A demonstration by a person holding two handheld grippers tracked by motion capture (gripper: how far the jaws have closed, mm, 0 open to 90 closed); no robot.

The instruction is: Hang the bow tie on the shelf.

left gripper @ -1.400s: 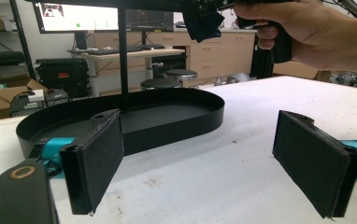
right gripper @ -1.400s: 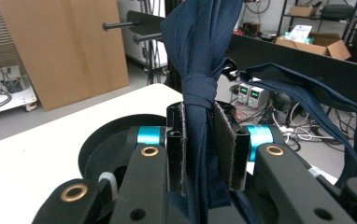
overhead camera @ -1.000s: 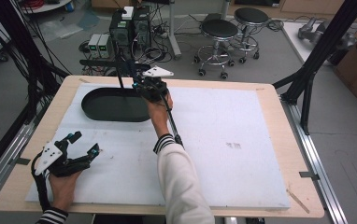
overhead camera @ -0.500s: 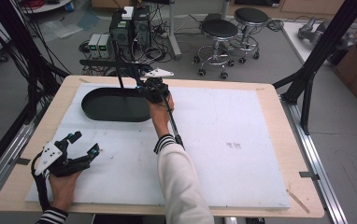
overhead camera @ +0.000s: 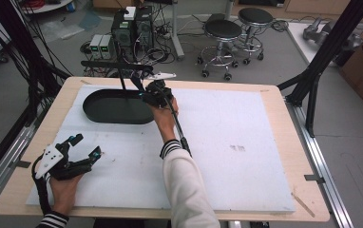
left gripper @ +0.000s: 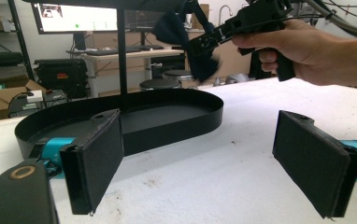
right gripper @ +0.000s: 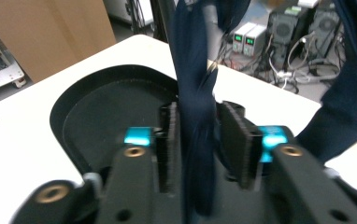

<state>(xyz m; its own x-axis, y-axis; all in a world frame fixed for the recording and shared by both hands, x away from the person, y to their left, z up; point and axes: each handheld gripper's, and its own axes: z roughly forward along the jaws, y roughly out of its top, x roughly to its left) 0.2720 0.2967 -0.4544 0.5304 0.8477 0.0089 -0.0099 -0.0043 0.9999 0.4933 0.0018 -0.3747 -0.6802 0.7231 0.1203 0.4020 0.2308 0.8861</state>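
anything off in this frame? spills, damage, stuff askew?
Nothing spilled or damaged. The black tray sits flat on the white mat. The dark blue cloth hangs twisted between the right gripper jaws. The left gripper rests open near the table edge.

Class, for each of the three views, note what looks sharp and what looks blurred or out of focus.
High view: evenly lit, sharp tray. Left gripper view: crisp pads, blurred dark cloth. Right gripper view: the cloth and right gripper are soft, close to the lens.
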